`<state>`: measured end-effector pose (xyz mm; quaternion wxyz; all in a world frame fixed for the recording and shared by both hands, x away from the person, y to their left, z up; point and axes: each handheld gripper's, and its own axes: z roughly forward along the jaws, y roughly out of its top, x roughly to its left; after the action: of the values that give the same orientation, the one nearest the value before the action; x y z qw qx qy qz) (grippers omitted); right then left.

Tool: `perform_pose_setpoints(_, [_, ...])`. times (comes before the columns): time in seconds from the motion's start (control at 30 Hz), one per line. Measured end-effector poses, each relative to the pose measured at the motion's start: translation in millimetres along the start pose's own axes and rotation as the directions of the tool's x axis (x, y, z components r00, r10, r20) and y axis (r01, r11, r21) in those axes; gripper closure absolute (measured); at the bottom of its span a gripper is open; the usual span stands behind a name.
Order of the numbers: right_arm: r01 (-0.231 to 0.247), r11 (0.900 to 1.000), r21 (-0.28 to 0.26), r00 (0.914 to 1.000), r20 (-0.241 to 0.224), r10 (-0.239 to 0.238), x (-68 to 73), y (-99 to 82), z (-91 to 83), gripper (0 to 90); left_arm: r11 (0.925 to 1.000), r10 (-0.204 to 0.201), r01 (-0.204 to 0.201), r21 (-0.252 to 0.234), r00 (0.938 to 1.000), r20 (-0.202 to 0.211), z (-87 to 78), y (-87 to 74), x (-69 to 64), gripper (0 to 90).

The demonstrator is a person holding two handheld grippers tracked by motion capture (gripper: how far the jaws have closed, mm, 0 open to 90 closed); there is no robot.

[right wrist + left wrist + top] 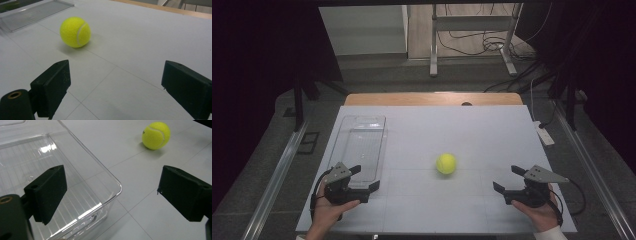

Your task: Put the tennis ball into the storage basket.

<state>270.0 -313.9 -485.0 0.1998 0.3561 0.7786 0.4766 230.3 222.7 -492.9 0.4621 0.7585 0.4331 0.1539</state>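
Note:
A yellow tennis ball (446,163) rests on the white table (472,135), a little right of its middle. A clear plastic tray (360,145) lies empty at the left. My left gripper (365,178) hovers at the tray's near right corner, open, with nothing between its jaws. In the left gripper view the ball (156,135) is far off at the upper right and the tray (50,160) lies under the left jaw. My right gripper (508,179) is open near the front right, aimed toward the ball (75,32), which lies well ahead of its jaws.
The table's wooden far edge (432,98) shows beyond the white top. A white remote-like device (545,135) hangs just off the right edge. Metal stand legs (434,45) and cables lie on the floor behind. Dark curtains flank both sides.

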Motion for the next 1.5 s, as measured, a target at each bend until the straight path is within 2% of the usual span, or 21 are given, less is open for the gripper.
perform_pose_setpoints(1.0, [0.0,1.0,-0.004,1.0,-0.008,0.0,0.5,-0.3,0.9,9.0,1.0,0.006,-0.006,-0.004,0.9999,0.01,-1.6,6.0,-2.3,9.6])
perform_pose_setpoints(1.5, [-0.004,1.0,-0.002,1.0,-0.006,0.004,-1.0,-1.0,1.0,9.0,0.9996,0.021,-0.022,0.019,0.9985,0.051,1.5,24.3,-9.8,9.9])
